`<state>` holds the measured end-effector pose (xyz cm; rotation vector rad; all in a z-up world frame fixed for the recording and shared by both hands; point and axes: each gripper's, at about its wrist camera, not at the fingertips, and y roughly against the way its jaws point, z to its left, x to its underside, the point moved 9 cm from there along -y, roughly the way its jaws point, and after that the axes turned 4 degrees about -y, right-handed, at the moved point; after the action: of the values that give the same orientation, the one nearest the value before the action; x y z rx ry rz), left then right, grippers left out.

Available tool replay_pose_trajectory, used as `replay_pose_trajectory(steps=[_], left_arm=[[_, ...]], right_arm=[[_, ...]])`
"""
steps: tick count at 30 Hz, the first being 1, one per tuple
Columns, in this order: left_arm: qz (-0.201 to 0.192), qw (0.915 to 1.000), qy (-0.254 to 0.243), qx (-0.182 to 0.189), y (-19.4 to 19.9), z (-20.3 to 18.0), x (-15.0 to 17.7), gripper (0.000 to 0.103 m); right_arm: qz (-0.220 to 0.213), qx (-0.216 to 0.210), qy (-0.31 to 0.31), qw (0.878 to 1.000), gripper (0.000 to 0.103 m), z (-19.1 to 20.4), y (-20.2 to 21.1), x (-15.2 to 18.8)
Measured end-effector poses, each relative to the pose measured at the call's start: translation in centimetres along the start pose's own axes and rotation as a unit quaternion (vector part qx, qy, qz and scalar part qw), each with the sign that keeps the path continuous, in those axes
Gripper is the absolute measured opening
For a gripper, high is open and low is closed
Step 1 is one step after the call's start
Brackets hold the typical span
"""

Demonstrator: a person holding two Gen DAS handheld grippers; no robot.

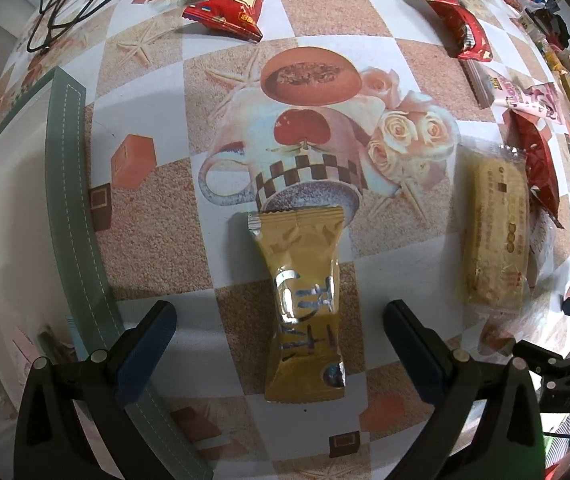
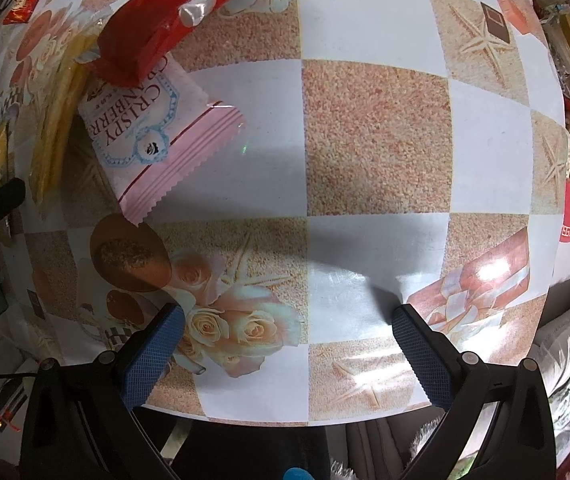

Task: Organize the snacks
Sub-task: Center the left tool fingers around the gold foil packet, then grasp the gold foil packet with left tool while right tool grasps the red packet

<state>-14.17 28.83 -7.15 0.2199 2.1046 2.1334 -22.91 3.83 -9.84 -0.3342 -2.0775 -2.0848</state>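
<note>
The left tongs [image 1: 279,320] hung spread wide above the bench [image 1: 405,12], their two blue-padded fingers [image 1: 153,344] standing on either side of a gold snack packet [image 1: 303,308] that lay flat and lengthwise between them, touched by neither pad. To the left of that packet ran the grey-green stitched rim of a white tray [image 1: 65,184], which looked to be the place where sorted snacks were meant to go, though little of its inside could be made out. Just to the right of the gold packet lay a clear-wrapped biscuit bar [image 1: 499,236], with a red packet [image 1: 539,168] beside it, and a pair of red packets [image 1: 229,4] sat well apart at the far side. The right tongs [image 2: 289,340] were likewise released and empty, hovering over bare patterned cloth near the bench edge, with a pink cranberry packet [image 2: 153,128] and a red wrapper [image 2: 173,20] lying partly over it ahead and to the left. The step in hand appeared to be the pick of the gold packet. The next move would likely call for the left tongs to lower, close across the packet's narrow width, then carry it toward the tray.
</note>
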Motion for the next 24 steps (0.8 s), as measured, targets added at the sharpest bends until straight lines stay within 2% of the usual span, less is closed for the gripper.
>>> replay_pose_trajectory(steps=[9, 11, 15, 17, 24], left_arm=[[0.000, 1.0000, -0.004, 0.000, 0.1, 0.0, 0.2, 0.103], [-0.002, 1.0000, -0.006, 0.001, 0.1, 0.0, 0.2, 0.103], [-0.010, 0.9999, -0.007, 0.001, 0.4, 0.0, 0.2, 0.103], [-0.008, 1.0000, -0.005, 0.003, 0.5, -0.1, 0.2, 0.103], [0.006, 1.0000, -0.005, 0.004, 0.4, -0.1, -0.2, 0.103]], right_arm=[[0.031, 0.016, 0.004, 0.999, 0.103, 0.1, 0.2, -0.6], [0.012, 0.020, 0.004, 1.000, 0.103, 0.0, 1.5, -1.5], [-0.028, -0.018, -0.021, 0.999, 0.103, 0.7, 4.9, -4.0], [-0.048, -0.025, -0.035, 0.998, 0.103, 0.9, 6.3, -5.8], [-0.068, -0.034, -0.067, 0.995, 0.103, 1.9, 7.7, -10.9]])
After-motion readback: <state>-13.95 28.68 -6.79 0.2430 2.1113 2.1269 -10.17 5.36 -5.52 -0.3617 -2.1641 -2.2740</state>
